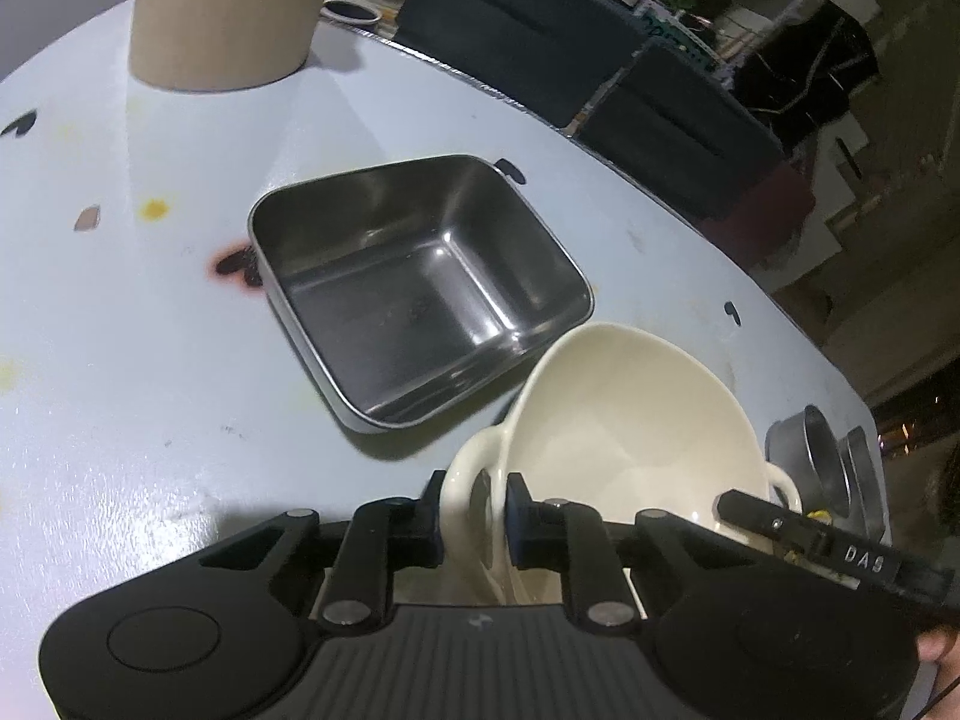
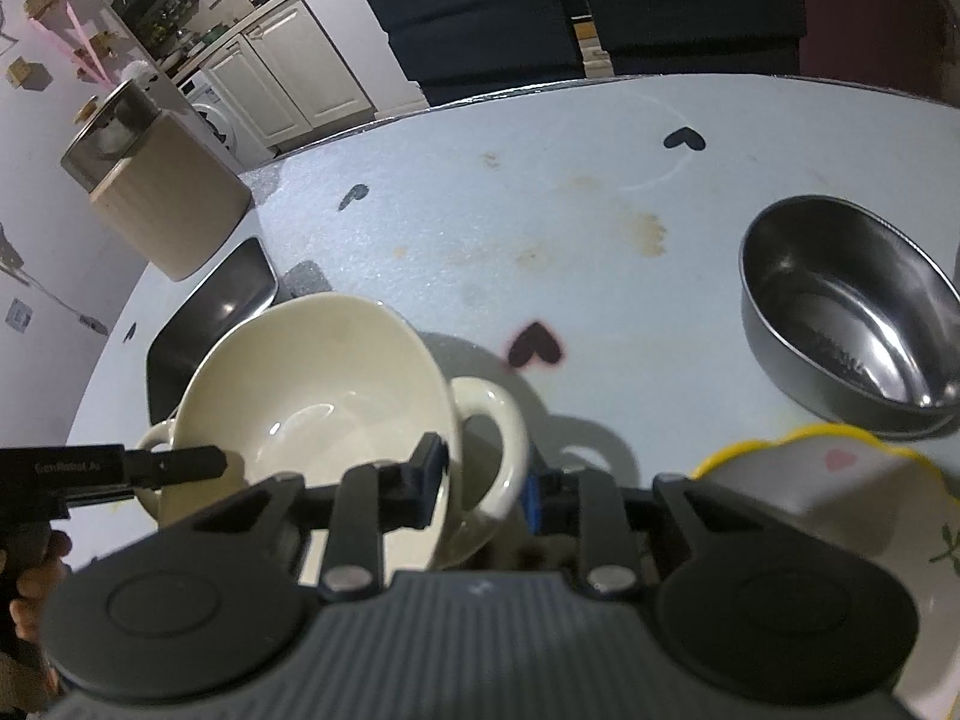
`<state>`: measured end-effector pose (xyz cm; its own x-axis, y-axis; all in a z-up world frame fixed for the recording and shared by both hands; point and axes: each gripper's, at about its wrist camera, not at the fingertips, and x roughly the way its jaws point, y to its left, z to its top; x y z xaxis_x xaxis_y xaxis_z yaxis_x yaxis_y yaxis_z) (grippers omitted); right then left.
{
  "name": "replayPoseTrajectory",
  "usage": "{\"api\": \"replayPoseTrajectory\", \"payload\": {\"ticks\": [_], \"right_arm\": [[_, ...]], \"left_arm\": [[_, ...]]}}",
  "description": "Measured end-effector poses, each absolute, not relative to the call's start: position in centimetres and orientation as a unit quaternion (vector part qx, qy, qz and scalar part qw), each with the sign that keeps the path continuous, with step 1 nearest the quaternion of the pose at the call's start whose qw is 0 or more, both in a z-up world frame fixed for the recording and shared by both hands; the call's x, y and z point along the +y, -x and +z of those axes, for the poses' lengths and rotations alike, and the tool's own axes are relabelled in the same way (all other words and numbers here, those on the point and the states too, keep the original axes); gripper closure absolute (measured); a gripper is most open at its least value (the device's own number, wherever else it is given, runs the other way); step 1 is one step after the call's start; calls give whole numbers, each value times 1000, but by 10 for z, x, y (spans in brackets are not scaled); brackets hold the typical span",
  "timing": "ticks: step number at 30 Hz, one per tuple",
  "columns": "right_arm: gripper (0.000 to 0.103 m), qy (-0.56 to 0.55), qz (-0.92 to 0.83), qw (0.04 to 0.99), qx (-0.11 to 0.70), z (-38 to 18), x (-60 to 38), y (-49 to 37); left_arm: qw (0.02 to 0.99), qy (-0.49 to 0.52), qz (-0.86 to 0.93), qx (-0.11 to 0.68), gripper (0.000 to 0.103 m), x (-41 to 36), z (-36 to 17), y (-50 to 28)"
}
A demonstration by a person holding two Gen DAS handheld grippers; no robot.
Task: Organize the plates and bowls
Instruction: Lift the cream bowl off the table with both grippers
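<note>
A cream two-handled bowl (image 1: pixel 624 420) (image 2: pixel 312 396) sits tilted between both grippers, beside a rectangular steel tray (image 1: pixel 420 294) (image 2: pixel 210 324). My left gripper (image 1: pixel 474 507) is shut on the bowl's left handle, with one pad on each side of the loop. My right gripper (image 2: pixel 489 480) is shut on the opposite side, one finger inside the rim and the other outside the right handle (image 2: pixel 489 420). Each view shows a finger of the other gripper at the bowl's far rim. A round steel bowl (image 2: pixel 852 306) stands to the right.
A white dish with a yellow rim (image 2: pixel 840 480) lies close under my right gripper. A beige canister (image 1: pixel 228 12) (image 2: pixel 162 192) stands at the back of the pale blue table (image 1: pixel 120 330). Small steel cups (image 1: pixel 822 450) sit by the table's right edge. Dark chairs (image 1: pixel 522 18) line the far side.
</note>
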<state>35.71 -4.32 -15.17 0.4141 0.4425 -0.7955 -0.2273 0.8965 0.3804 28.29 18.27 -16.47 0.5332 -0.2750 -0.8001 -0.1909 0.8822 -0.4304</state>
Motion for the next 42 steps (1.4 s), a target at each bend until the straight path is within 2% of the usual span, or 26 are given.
{"api": "replayPoseTrajectory", "payload": {"ticks": [13, 31, 37, 42], "right_arm": [[71, -86, 193, 853, 478, -150, -38, -343], [75, -57, 171, 886, 427, -121, -34, -312], [76, -42, 167, 894, 414, -116, -35, -302], [76, -41, 167, 883, 436, -127, -32, -304]], "left_arm": [[855, 218, -15, 470, 82, 174, -160, -273], [887, 182, -33, 424, 82, 153, -118, -247], [879, 188, -31, 437, 82, 154, -126, -246], [868, 191, -23, 458, 82, 162, -141, -251]]}}
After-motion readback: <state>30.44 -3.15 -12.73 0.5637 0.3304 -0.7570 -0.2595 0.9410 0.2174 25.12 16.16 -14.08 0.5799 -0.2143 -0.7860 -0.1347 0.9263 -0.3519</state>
